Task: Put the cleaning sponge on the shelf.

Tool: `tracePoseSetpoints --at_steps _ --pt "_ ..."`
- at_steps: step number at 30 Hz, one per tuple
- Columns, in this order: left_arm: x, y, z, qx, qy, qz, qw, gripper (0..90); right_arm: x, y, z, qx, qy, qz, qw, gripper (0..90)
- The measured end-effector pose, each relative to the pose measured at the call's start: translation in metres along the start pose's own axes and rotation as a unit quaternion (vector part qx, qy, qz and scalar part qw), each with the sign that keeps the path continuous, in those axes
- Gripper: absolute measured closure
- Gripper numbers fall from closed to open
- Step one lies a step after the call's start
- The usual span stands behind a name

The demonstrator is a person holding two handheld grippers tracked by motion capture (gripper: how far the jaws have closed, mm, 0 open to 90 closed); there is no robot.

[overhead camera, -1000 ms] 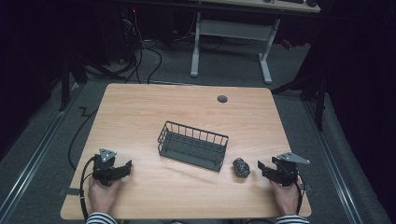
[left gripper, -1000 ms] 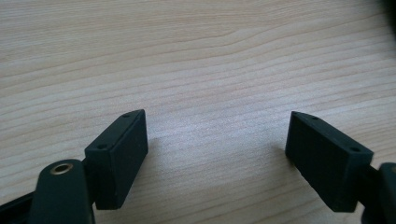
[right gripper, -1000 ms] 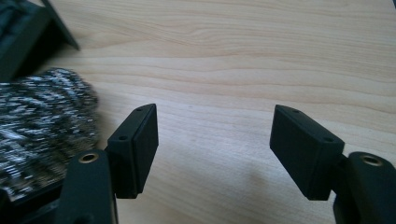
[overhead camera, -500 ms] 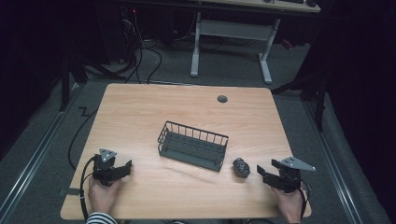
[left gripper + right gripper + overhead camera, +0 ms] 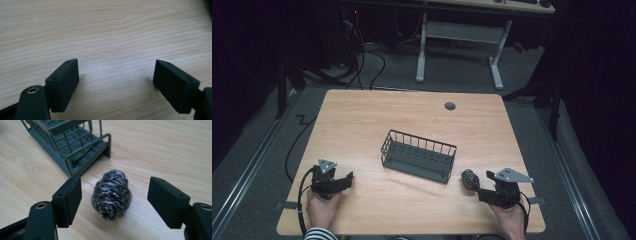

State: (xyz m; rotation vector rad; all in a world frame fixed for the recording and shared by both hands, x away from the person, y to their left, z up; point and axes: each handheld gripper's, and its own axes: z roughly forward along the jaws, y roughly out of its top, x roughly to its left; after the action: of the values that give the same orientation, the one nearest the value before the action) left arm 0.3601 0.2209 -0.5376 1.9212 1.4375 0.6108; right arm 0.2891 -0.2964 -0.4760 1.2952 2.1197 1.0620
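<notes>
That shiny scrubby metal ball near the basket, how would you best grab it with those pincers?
Probably across its narrow middle. The steel wool scrubber lies as an oval lump on the table, free of the wire basket. The right gripper already faces it with jaws open on either side, so closing from there should squeeze its springy flanks.

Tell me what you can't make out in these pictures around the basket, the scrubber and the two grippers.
- Basket: right gripper view's top edge cuts off its far end.
- Scrubber: its underside is hidden by its own bulk.
- Right gripper: in the high view, its grey plate covers much of it.
- Table hole: too small in the high view to tell what it is.
- Left gripper: its body is cut off by the left gripper view's bottom edge.
</notes>
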Motion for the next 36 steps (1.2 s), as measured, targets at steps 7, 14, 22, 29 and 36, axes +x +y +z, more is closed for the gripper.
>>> tracePoseSetpoints --at_steps 7,14,22,29,36 --pt "0.000 0.000 0.000 0.001 -0.001 0.000 1.0000 21.1 0.007 0.004 0.024 0.032 0.004 -0.010 0.9994 25.2" --pt "0.000 0.000 0.000 0.001 -0.001 0.000 1.0000 21.1 0.005 0.001 0.044 0.062 -0.004 -0.012 0.9980 28.8" --pt "0.000 0.000 0.000 0.001 -0.002 0.000 1.0000 21.0 0.003 -0.006 0.053 0.081 -0.002 -0.010 0.9966 38.7" --pt "0.000 0.000 0.000 0.001 -0.002 0.000 1.0000 21.0 0.002 -0.004 0.052 0.083 0.005 -0.008 0.9965 43.9" --pt "0.000 0.000 0.000 0.001 -0.002 0.000 1.0000 21.0 0.003 0.003 0.045 0.070 0.017 0.000 0.9974 44.7"
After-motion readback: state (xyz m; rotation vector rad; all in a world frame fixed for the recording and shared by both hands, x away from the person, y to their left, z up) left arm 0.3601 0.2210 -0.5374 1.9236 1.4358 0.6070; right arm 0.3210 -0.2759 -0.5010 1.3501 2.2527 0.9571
